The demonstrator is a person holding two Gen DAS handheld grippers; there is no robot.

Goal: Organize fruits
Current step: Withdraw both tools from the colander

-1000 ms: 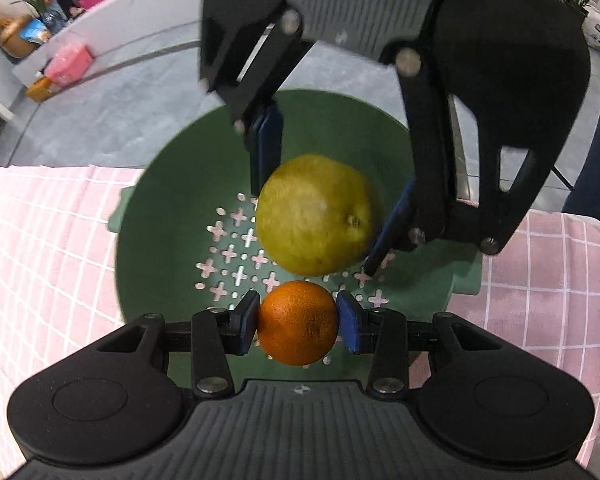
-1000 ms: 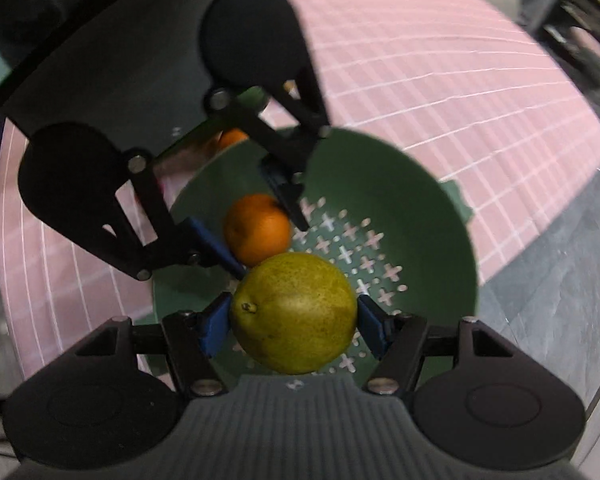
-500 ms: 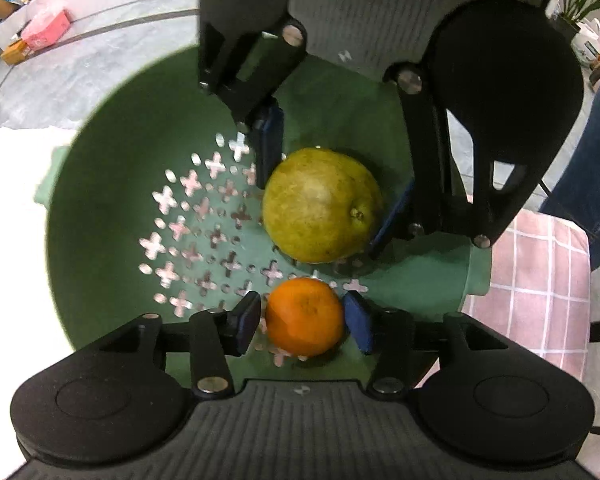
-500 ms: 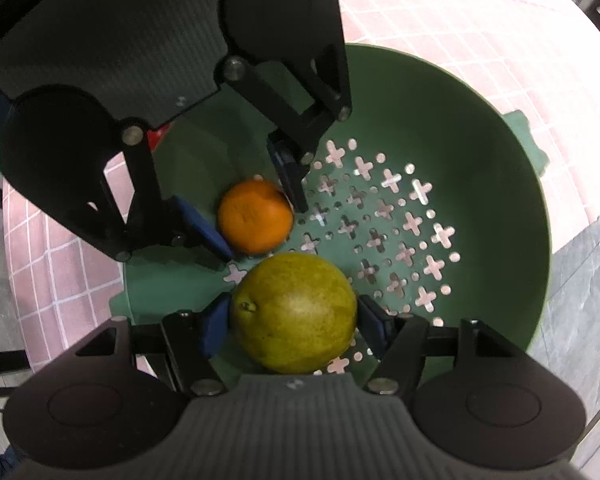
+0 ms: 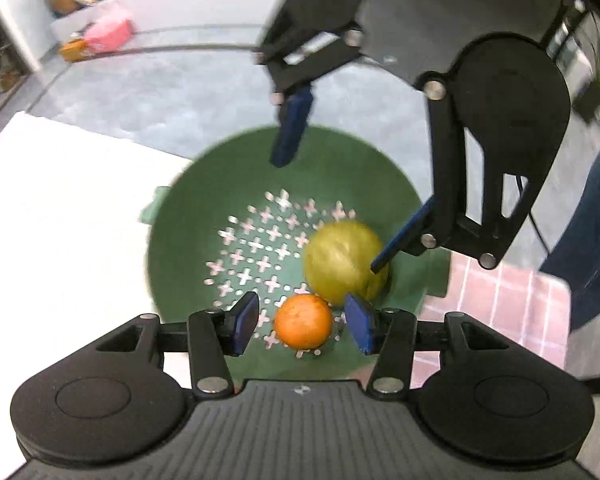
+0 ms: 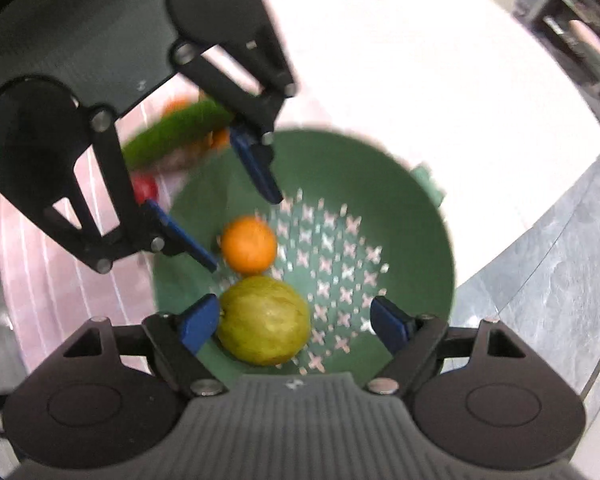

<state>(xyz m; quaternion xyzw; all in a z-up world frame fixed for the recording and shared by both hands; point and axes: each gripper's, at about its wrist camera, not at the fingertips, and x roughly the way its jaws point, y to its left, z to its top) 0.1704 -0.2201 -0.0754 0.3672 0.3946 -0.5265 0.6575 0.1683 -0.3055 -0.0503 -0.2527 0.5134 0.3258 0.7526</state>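
Both of my wrist views are bright and evenly lit from overhead, with only soft shadows. The tablecloth (image 6: 400, 80) is blown out to plain white glare, its grid lost. Motion blur softens the green colander (image 5: 172, 240), the pear (image 6: 264, 320) and background clutter. Fisheye distortion bends the floor (image 5: 160, 92) and the edges of each view.

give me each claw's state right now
left claw: open, orange loose between the pads
right claw: opening, pear released
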